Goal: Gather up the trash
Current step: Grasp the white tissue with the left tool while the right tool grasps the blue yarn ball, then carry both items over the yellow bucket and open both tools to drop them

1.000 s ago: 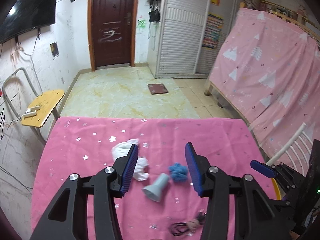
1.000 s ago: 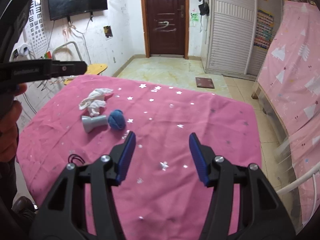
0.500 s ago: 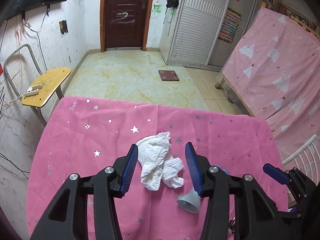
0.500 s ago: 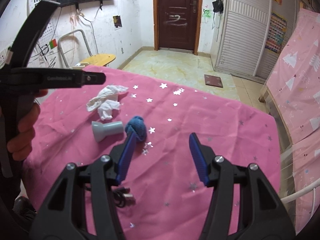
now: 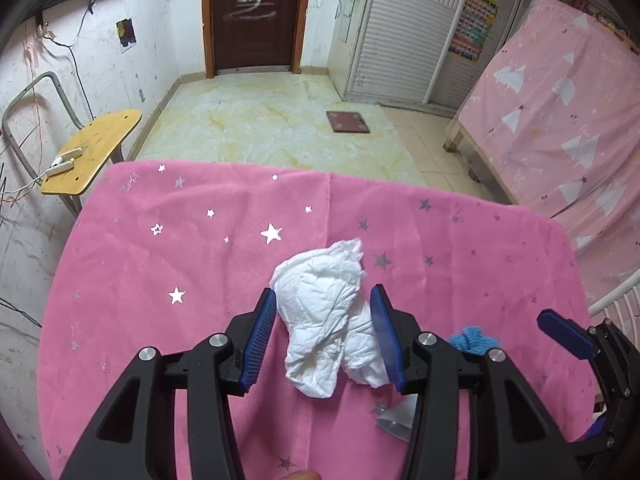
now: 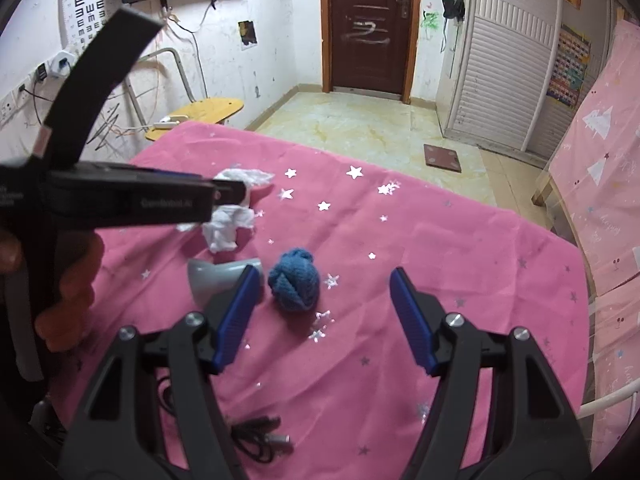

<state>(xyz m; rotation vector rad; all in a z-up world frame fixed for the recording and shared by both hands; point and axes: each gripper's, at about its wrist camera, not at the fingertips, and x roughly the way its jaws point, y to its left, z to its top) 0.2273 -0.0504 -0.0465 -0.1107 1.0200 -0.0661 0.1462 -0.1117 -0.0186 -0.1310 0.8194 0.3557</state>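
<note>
A crumpled white tissue (image 5: 324,320) lies on the pink star-printed tablecloth (image 5: 160,260). My left gripper (image 5: 323,292) is lowered over it, open, with one blue pad on each side of the tissue. The right gripper (image 6: 323,271) hangs over the cloth (image 6: 440,260). Its jaws are opening, and a blue yarn ball (image 6: 294,282) lies on the cloth between them, nearer the left finger and untouched. A grey cone-shaped piece (image 6: 212,276) lies just left of the ball. In the right wrist view the left gripper (image 6: 224,194), held by a hand, covers part of the tissue (image 6: 228,228).
A black cable (image 6: 260,440) lies coiled near the table's front edge. A yellow wooden chair (image 5: 92,152) stands off the table's far left corner. On the right are a bed draped in a pink sheet (image 5: 560,120) and a white rail (image 5: 612,300). Tiled floor lies beyond.
The left gripper has come forward and down until its jaws stand either side of the tissue. The right gripper has shifted left to the blue yarn ball and its jaws have widened.
</note>
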